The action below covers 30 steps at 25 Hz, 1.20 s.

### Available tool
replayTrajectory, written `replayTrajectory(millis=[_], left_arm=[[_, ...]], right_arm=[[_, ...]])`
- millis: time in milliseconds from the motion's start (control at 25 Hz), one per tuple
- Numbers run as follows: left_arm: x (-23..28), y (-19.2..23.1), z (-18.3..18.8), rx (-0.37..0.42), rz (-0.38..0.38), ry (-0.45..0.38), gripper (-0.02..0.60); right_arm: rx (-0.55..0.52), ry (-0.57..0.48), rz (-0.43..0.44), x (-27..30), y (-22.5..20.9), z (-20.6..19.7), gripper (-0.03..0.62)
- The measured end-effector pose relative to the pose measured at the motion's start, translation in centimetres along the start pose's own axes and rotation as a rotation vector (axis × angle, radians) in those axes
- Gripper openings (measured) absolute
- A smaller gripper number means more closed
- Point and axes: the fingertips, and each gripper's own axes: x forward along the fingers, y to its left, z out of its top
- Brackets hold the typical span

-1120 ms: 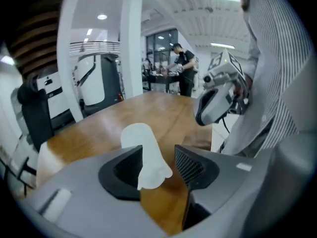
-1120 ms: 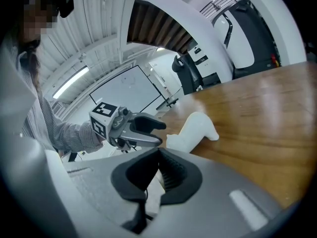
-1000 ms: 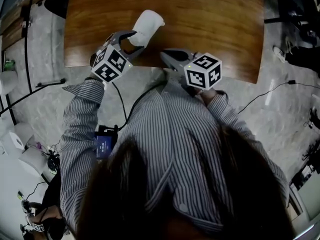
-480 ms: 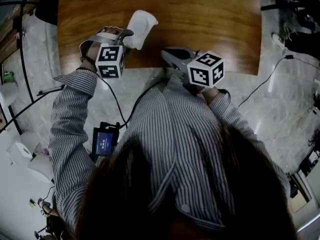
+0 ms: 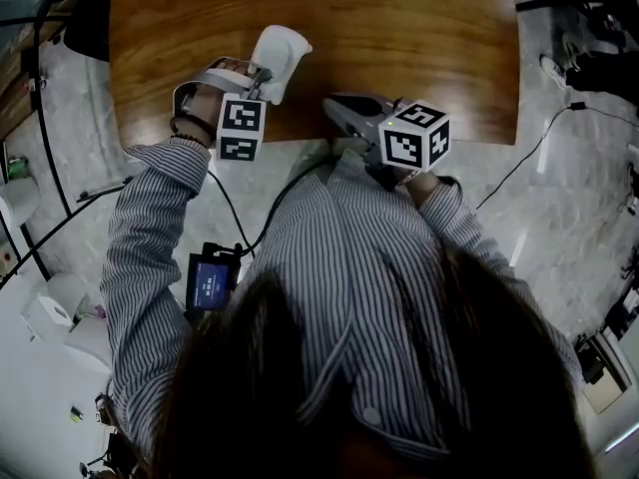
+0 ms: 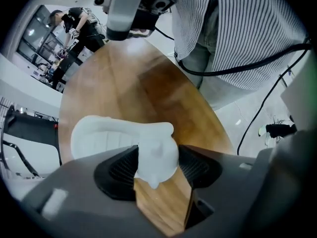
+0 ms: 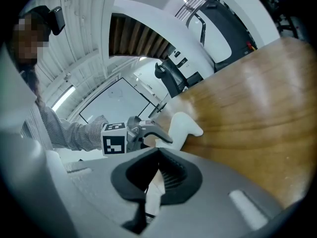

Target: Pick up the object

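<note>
object: white object (image 5: pixel 281 52) is lying tilted over the near left part of the bench (image 5: pixel 419 38)
left gripper (image 6: pixel 158 166): jaws are closing, wide apart, pads pressing on the object's narrow end
right gripper (image 7: pixel 157 175): jaws are sitting together, gripping nothing, hovering at the bench's near edge, beside the object

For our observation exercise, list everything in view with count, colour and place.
table: one, brown wood, before the person
white object: one, white, over the table's near edge, between the left tool's jaws
screen device: one, black with blue display, at the person's left side
cable: one, black, floor at right
striped shirt: one, grey-white, on the person
left tool: one, grey, jaws closing on the white object
right tool: one, grey, shut, empty, over the table's near edge
</note>
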Motion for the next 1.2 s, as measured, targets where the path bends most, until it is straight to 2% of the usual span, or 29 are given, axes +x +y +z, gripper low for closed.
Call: replayTrajectory(millis=[520,600,680,800,1000,1200], left_arm=[[0.0,0.5,0.6,-0.017,0.012,-0.006,0.26],[0.1,0.7,0.4,-0.047,0.009,-0.015,0.258],[-0.1,0.8,0.8,-0.113,0.01,-0.041,0.256],[-1.3,1.1,1.7,-0.264,0.032,-0.108,0.253],[-5.2,3.1,2.5,-0.527,0.154,-0.238,0.252],[-9.5,4.8,2.2,-0.803,0.312,-0.369,0.252]], right_arm=[[0.043,-0.024,-0.005,-0.8,-0.3,0.7,0.0],[0.041,-0.028,-0.007,-0.7,-0.6,1.2,0.0],[0.036,-0.036,-0.002,-0.9,-0.6,1.8,0.0],[0.033,-0.044,0.025,-1.2,-0.3,2.4,0.001],[-0.025,-0.037,0.054,-1.0,1.1,3.1,0.0],[-0.182,-0.042,0.079,-0.4,2.8,5.1,0.0]])
